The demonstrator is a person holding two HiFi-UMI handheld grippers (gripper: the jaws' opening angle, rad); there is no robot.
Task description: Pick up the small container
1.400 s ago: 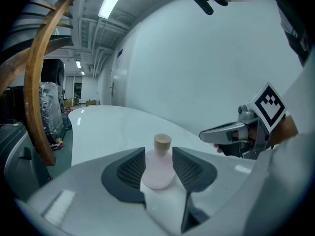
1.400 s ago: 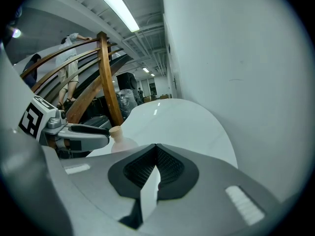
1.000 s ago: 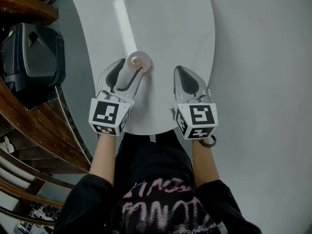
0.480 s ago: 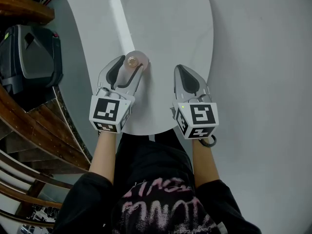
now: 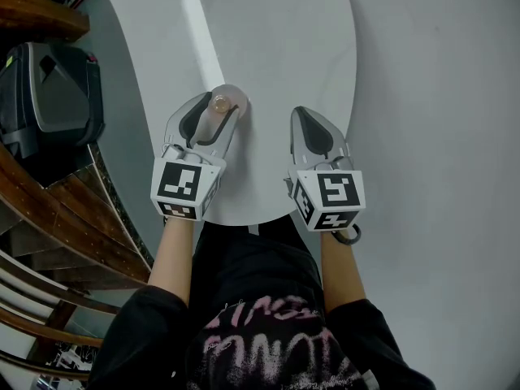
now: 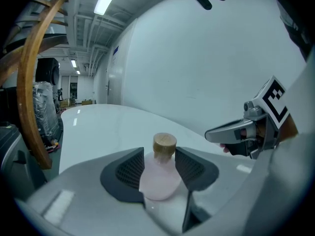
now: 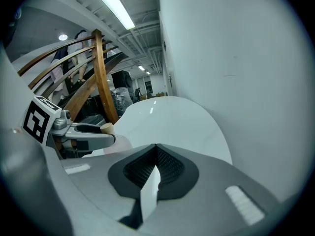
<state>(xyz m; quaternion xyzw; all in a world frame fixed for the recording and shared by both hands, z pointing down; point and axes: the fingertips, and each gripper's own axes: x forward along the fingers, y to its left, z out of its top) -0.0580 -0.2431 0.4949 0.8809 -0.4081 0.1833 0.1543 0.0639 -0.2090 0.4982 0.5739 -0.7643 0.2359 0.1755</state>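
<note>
The small container is a pale pink round flask with a cork stopper, standing on the white oval table. My left gripper has its two dark pads pressed against either side of the flask's body, just under the cork. My right gripper lies beside it to the right, jaws together with nothing between them. From the right gripper view only the cork shows above the left gripper's finger.
A black bag sits on the floor to the left of the table. Curved wooden rails run along the lower left. The table's rounded edge is close to the right gripper, with grey floor beyond.
The left gripper has slid forward around the flask and its jaws have drawn in onto it. The right gripper has stayed put.
</note>
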